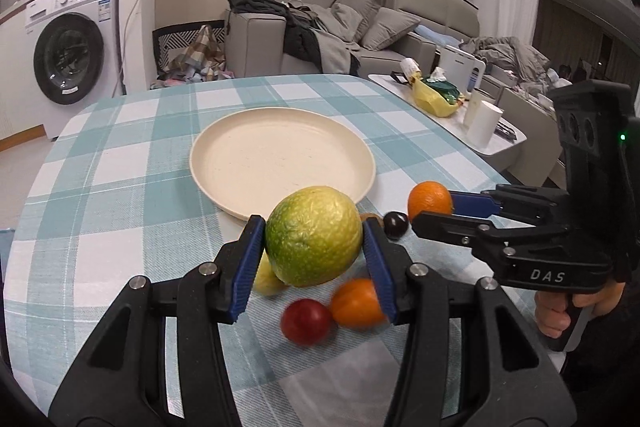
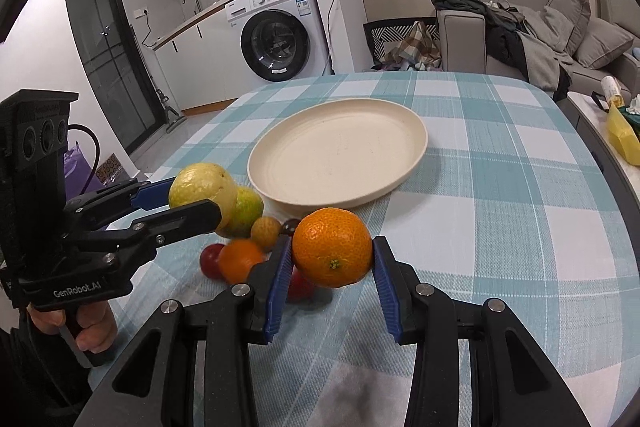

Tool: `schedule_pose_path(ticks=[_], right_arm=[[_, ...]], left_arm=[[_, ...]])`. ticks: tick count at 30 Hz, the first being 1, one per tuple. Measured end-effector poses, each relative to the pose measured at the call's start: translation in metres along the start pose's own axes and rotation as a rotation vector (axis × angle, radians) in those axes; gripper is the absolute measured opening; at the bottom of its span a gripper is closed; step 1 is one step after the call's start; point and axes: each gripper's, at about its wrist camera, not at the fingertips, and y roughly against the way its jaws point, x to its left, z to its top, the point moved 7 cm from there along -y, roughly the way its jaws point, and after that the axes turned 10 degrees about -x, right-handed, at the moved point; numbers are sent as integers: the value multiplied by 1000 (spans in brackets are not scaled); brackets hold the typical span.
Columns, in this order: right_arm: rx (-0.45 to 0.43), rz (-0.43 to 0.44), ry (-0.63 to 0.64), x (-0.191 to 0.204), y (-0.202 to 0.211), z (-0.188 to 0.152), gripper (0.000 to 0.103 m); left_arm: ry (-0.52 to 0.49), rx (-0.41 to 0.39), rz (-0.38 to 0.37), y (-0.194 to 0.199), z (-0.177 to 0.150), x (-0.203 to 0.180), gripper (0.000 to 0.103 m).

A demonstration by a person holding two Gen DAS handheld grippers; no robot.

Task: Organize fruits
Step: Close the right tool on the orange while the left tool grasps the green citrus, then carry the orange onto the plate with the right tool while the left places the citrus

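My left gripper (image 1: 314, 259) is shut on a large green-yellow fruit (image 1: 314, 241), held above the checked cloth just short of the cream plate (image 1: 240, 163). It also shows in the right wrist view (image 2: 202, 185). My right gripper (image 2: 332, 259) is shut on an orange (image 2: 332, 247), also lifted near the plate's (image 2: 340, 155) front rim; the orange shows in the left wrist view (image 1: 430, 201) too. On the cloth below lie a red fruit (image 1: 306, 321), a second orange fruit (image 1: 356, 303), a yellow fruit (image 1: 266, 281), a dark plum (image 1: 396, 225) and a small tan fruit (image 2: 266, 231).
The table wears a teal and white checked cloth (image 1: 120, 187). A side table (image 1: 496, 143) with a yellow bag and white cup stands to the right. A washing machine (image 2: 276, 31) and a sofa (image 1: 360, 27) lie beyond the table.
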Motion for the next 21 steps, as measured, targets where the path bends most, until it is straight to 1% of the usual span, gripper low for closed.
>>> schedule_pose_path(ticks=[7,21], right_arm=[[-15,2,-14,4,-10,13,41],[-26,-12,-59,5,-33,33,41]], left_arm=[[10,-16,44,-11,6,15,47],[19,-39,84,-34,23,24,47]])
